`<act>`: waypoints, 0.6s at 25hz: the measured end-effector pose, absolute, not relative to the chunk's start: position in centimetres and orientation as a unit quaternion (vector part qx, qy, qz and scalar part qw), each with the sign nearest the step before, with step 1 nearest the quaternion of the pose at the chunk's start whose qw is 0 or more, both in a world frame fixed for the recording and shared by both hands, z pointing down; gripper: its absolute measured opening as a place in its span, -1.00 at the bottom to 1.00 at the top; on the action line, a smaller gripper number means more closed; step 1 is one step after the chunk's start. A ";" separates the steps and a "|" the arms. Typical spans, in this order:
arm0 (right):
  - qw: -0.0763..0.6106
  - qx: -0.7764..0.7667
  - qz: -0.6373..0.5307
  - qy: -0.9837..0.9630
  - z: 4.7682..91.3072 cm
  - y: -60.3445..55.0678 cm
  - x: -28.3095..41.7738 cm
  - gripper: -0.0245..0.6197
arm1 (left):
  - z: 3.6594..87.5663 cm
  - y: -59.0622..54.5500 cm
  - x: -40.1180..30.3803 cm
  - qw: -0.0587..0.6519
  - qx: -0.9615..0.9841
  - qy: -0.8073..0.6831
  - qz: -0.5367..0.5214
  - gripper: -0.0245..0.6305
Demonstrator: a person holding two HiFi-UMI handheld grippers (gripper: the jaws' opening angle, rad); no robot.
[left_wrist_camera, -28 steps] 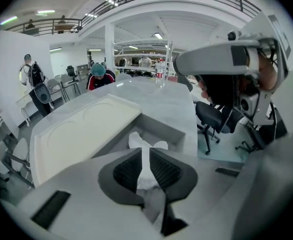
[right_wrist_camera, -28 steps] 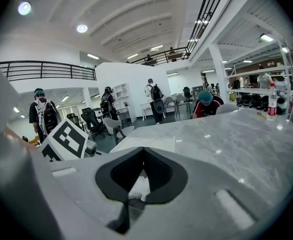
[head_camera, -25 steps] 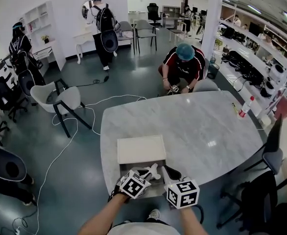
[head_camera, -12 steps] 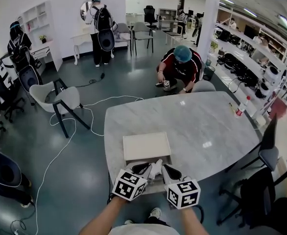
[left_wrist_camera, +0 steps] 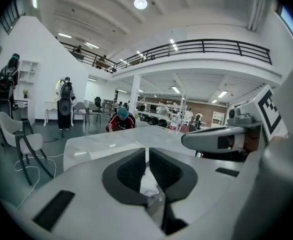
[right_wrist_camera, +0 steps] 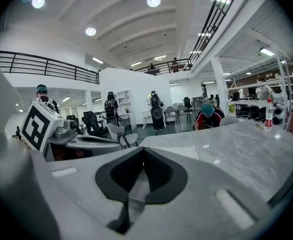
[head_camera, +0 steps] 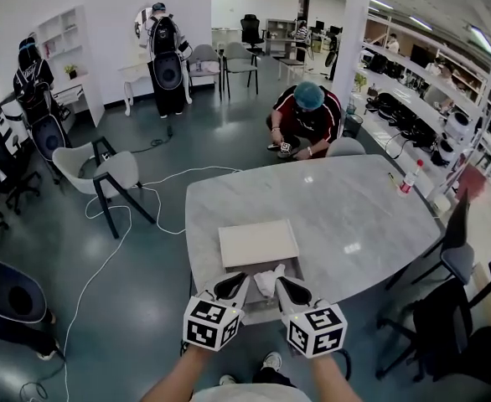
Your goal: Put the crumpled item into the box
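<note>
A white crumpled item (head_camera: pixel 267 279) hangs over the open grey box (head_camera: pixel 261 306) at the near edge of the marble table (head_camera: pixel 346 216). The box's pale lid (head_camera: pixel 258 243) lies flat just beyond it. My left gripper (head_camera: pixel 244 280) is shut on the crumpled item; in the left gripper view the white item (left_wrist_camera: pixel 149 189) shows pinched between the dark pads of that gripper (left_wrist_camera: pixel 147 151). My right gripper (head_camera: pixel 282 285) hovers beside it on the right, its tip close to the item. In the right gripper view the right gripper (right_wrist_camera: pixel 144 151) has its jaws together with nothing between them.
A person (head_camera: pixel 311 115) crouches on the floor past the table's far edge. A white bottle (head_camera: pixel 410 177) stands near the table's right rim. Chairs (head_camera: pixel 103 174) and a white cable (head_camera: pixel 120 249) are on the floor to the left, and a dark chair (head_camera: pixel 455 258) on the right.
Both grippers have drawn back a little toward me. The crumpled item has risen slightly and now hangs between the two gripper tips, over the box.
</note>
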State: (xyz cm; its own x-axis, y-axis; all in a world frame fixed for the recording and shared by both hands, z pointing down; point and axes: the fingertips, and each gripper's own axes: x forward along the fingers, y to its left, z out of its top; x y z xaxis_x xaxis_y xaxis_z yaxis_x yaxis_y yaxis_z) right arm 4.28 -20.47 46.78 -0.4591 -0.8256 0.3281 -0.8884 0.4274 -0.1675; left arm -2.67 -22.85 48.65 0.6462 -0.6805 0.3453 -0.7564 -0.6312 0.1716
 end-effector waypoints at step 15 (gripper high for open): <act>0.086 0.507 0.136 -0.847 44.8 -16.9 1.5 -0.91 | 47.6 -19.4 -5.8 0.149 0.889 -0.422 0.102 -0.87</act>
